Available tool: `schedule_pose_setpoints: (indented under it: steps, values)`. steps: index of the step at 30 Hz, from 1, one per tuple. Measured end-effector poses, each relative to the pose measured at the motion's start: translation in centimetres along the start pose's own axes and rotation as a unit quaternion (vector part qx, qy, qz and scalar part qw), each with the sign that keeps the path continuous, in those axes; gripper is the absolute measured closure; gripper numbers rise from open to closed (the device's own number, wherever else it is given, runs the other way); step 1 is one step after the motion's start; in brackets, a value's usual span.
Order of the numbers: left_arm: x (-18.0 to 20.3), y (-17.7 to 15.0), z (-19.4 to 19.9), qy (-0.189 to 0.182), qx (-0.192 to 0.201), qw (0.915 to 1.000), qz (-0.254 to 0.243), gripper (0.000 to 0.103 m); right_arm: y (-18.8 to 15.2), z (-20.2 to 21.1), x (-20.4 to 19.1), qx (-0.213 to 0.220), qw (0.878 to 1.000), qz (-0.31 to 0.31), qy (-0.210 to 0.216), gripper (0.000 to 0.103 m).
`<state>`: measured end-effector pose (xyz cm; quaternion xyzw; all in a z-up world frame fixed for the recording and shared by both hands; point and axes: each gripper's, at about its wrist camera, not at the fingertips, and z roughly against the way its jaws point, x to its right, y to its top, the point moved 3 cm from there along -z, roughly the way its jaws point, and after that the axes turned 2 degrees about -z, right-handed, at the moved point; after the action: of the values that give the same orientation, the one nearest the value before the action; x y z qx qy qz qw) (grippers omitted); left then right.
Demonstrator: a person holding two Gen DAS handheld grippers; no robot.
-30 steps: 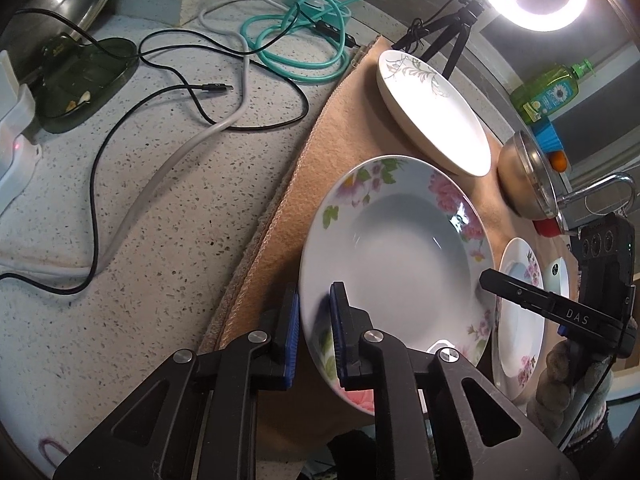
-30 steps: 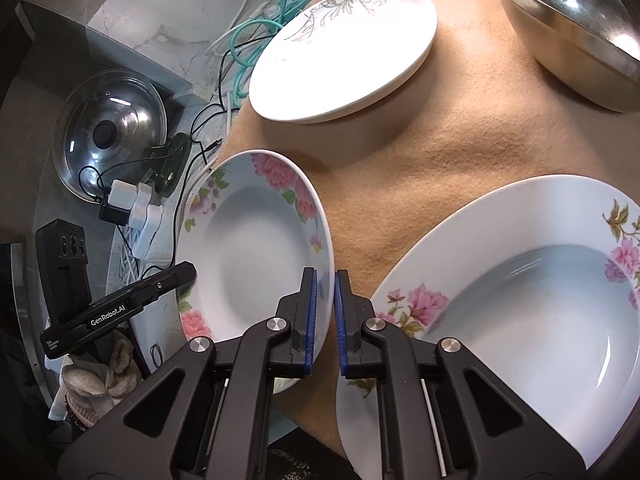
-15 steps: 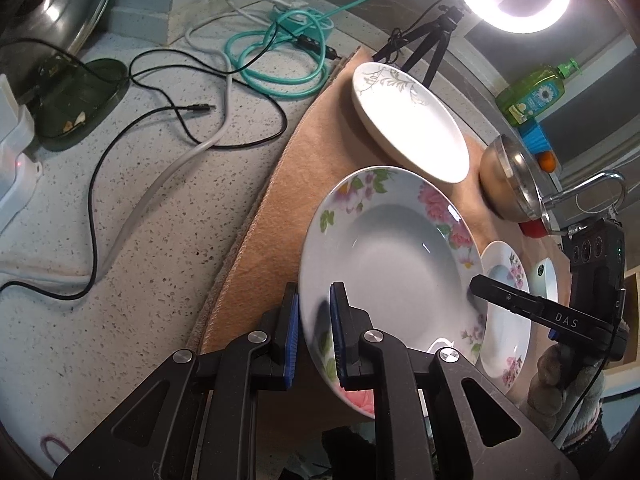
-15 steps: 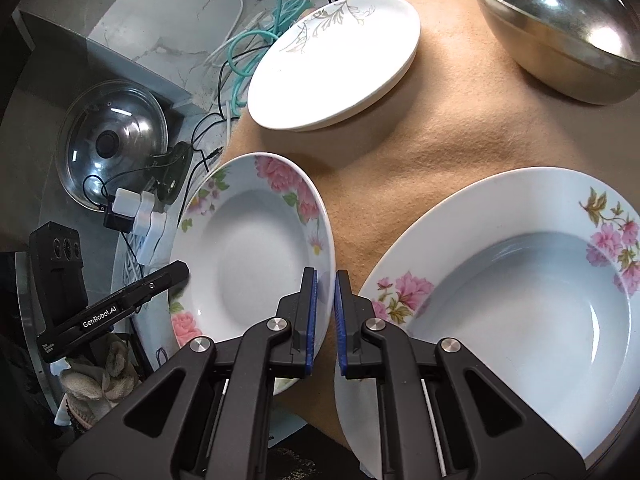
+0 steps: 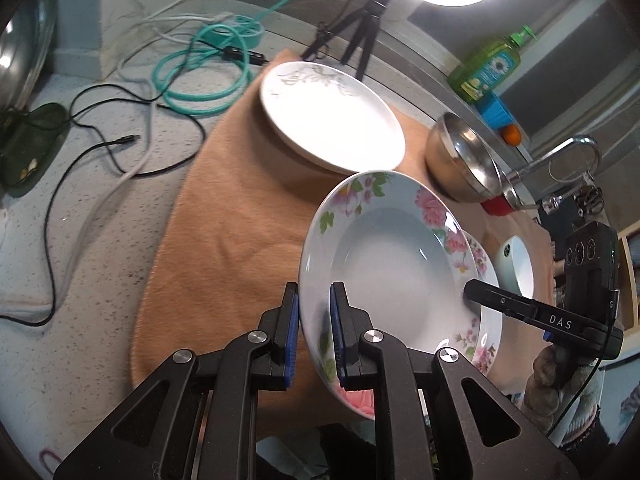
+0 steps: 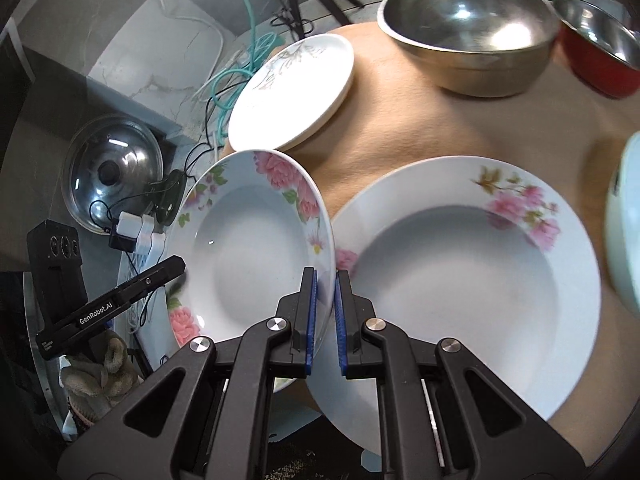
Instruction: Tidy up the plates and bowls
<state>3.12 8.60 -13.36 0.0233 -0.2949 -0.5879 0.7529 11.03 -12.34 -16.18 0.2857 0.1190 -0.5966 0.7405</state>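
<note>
Two grippers shared one flowered plate (image 5: 394, 264), held tilted above the tan cloth (image 5: 224, 216). The left gripper (image 5: 314, 336) had its fingers (image 5: 289, 328) closed down on the plate's near rim, one blue pad on each face, and the right gripper (image 6: 325, 316) pinched the opposite rim the same way, its fingers (image 6: 311, 316) narrowed to the thickness of the china. In the right wrist view the held plate stood at about 9 o'clock from a second, larger flowered plate (image 6: 460, 280) that lay flat on the cloth, their rims overlapping just above the fingers. A plain white plate (image 6: 292, 96) with a grey sprig pattern sat further off at 11 o'clock, partly hidden behind the lifted plate's upper edge. A steel bowl (image 6: 468, 28) rested at 1 o'clock, with a red bowl (image 6: 600, 60) lined in steel just beside it at 2 o'clock. Cables (image 5: 200, 64) lay coiled on the speckled table (image 5: 92, 280) at 10 o'clock in the left wrist view, beyond the cloth's edge.
</note>
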Motion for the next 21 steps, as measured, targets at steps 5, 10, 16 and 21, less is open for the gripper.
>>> schedule_pose_setpoints:
  steps: [5, 10, 16, 21]
  values:
    - [2.5, -0.1, -1.4, -0.015, -0.017, 0.9994, -0.027, 0.09, -0.8, 2.1, 2.4, 0.015, 0.999, -0.025, -0.013, 0.095]
    - [5.0, -0.4, -3.0, -0.027, -0.035, 0.9975, -0.056, 0.09, -2.0, 3.8, 4.8, 0.027, 0.998, -0.054, -0.027, 0.095]
    - [7.3, -0.9, -4.4, -0.036, -0.053, 0.9943, -0.085, 0.09, -3.0, 5.4, 7.4, 0.04, 0.995, -0.08, -0.042, 0.095]
    - [8.6, -1.3, -5.5, -0.035, -0.067, 0.9919, -0.102, 0.09, -3.5, 6.1, 9.2, 0.047, 0.993, -0.098, -0.053, 0.095]
